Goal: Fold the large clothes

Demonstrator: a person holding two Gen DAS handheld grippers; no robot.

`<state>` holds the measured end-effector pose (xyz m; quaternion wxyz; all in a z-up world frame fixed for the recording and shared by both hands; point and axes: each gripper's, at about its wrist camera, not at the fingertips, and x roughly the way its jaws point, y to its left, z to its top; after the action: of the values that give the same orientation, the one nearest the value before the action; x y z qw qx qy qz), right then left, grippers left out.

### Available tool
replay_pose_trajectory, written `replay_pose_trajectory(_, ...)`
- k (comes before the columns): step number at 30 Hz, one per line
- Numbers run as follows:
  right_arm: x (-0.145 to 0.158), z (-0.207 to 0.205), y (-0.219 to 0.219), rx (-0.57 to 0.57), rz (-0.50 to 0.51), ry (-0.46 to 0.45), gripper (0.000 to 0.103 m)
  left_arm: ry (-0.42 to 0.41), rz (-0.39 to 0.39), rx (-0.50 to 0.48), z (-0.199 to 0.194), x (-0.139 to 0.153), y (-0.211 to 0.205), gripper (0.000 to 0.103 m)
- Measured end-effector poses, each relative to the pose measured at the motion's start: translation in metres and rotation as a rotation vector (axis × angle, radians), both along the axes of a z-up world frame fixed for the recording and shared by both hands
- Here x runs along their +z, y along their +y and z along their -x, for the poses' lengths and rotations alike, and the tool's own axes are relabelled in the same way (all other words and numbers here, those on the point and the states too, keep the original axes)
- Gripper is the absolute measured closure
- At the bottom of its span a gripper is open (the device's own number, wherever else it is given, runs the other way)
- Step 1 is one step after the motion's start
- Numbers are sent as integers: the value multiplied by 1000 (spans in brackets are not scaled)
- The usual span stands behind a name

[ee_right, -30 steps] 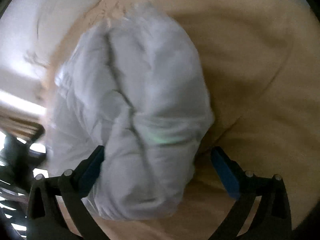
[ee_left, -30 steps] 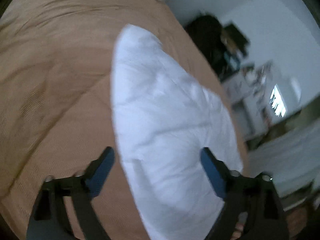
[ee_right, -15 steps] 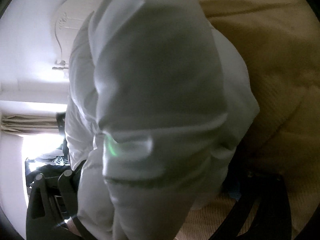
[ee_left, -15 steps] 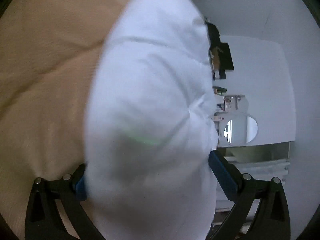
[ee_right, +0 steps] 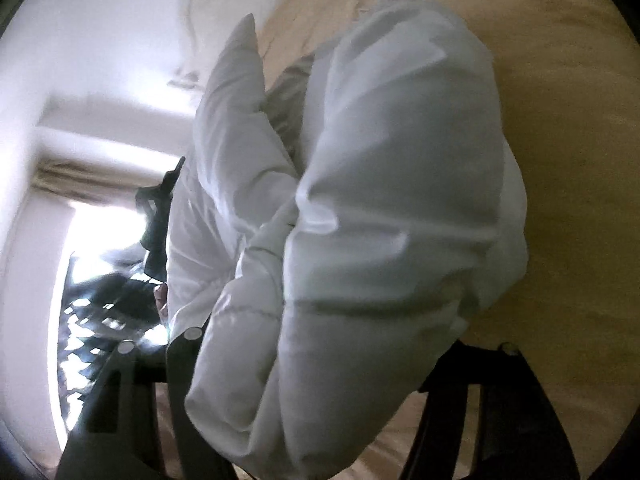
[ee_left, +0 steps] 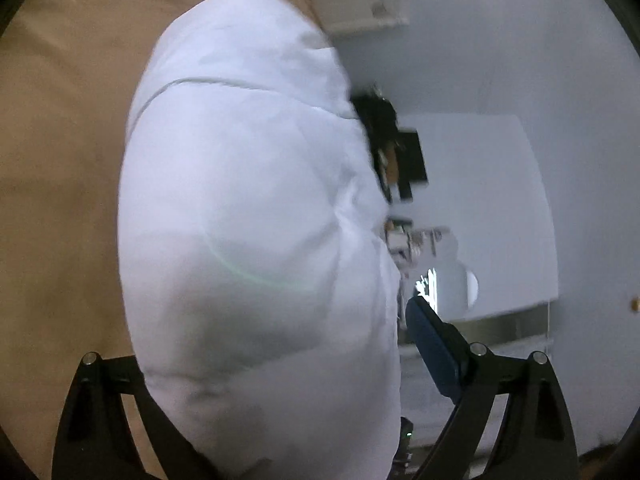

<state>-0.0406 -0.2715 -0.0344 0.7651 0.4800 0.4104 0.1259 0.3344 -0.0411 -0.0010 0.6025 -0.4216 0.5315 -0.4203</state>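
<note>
A white puffy jacket (ee_left: 256,240) is bulging between the wide-spread jaws of the left gripper (ee_left: 276,344), above a tan bed cover (ee_left: 60,180), with a white wall (ee_left: 500,60) lying beyond. The right gripper (ee_right: 320,360) is buried under the same jacket (ee_right: 380,220); its jaws are hidden, so I cannot tell their state. A bright window (ee_right: 80,260) is glowing at the left of its view.

Both wrist cameras look forward from very near at the same white puffer jacket (ee_left: 248,240) (ee_right: 360,240) over the tan bedspread (ee_left: 60,200) (ee_right: 560,120).
</note>
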Motion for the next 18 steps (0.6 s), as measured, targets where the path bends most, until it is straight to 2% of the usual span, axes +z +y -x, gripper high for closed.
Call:
replay_pose_trajectory(3,-27,-34,33,59,-51,26,38,44,-119,66,-7,-29,37,11)
replay_pose_trajectory(5,-63,-49,54,97,-51,106,36,130,-246,97,-11,-76,46,10)
replay_pose_trajectory(6,-82,-61,60,98,-62,146,27,197,-204,131,-11,-105,53,10)
replay_pose_trajectory(7,-100,-72,63,97,-119,139,24,221,-142,168,-9,-112,59,11)
replay_pose_trajectory(10,-100,-74,63,100,-119,126,26,220,-96,177,-5,-89,66,11)
replay_pose_trajectory(12,-101,-72,62,100,-122,132,26,197,-94,178,7,-70,79,11)
replay_pose_trajectory(15,-103,-71,61,96,-140,129,27,115,-251,226,52,-31,93,11)
replay_pose_trajectory(16,-102,-71,60,97,-137,129,26,72,-335,227,76,-13,92,11)
replay_pose_trajectory(18,-101,-75,70,107,-118,130,26,-32,-425,241,115,13,82,11)
